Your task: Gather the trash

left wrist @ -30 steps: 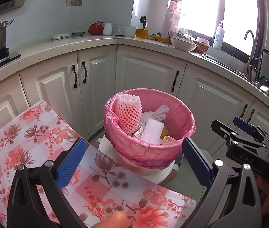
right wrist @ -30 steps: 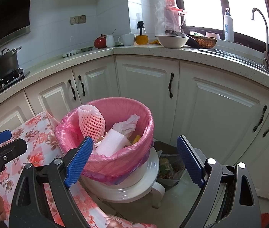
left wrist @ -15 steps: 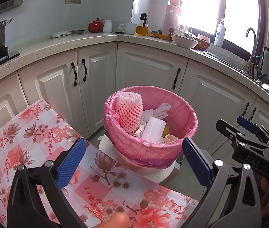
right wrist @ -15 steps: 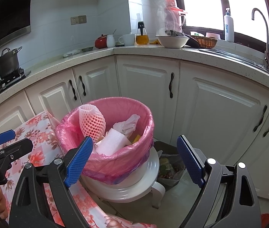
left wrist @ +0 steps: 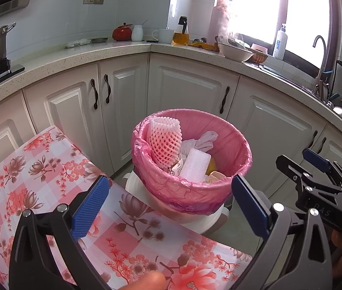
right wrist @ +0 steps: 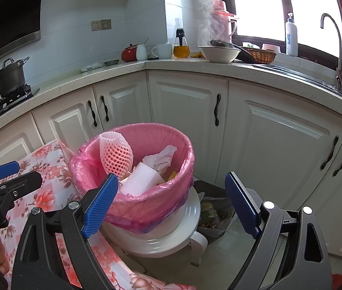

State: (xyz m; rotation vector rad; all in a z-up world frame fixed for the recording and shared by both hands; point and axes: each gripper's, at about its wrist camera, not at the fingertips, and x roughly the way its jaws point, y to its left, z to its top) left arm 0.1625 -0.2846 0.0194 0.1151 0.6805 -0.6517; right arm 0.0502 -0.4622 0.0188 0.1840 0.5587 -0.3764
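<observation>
A bin with a pink liner (left wrist: 234, 145) (right wrist: 183, 159) stands on a white stool (right wrist: 171, 239) beside the table. In it lie a pink foam fruit net (left wrist: 163, 142) (right wrist: 116, 154), a white foam block (left wrist: 195, 165) (right wrist: 142, 178), and crumpled white plastic (left wrist: 200, 142). My left gripper (left wrist: 173, 205) is open and empty, above the table edge in front of the bin. My right gripper (right wrist: 171, 200) is open and empty, near the bin's front; it also shows at the right of the left wrist view (left wrist: 316, 176).
A table with a floral pink cloth (left wrist: 26, 174) (right wrist: 47, 181) lies at the lower left. White cabinets (left wrist: 188, 89) and a counter with dishes curve behind the bin. A dark bag of waste (right wrist: 214, 212) sits on the floor behind the stool.
The left wrist view has risen and pulled back slightly, so the bin sits lower in it. The right gripper has barely moved. Both grippers stay open.
</observation>
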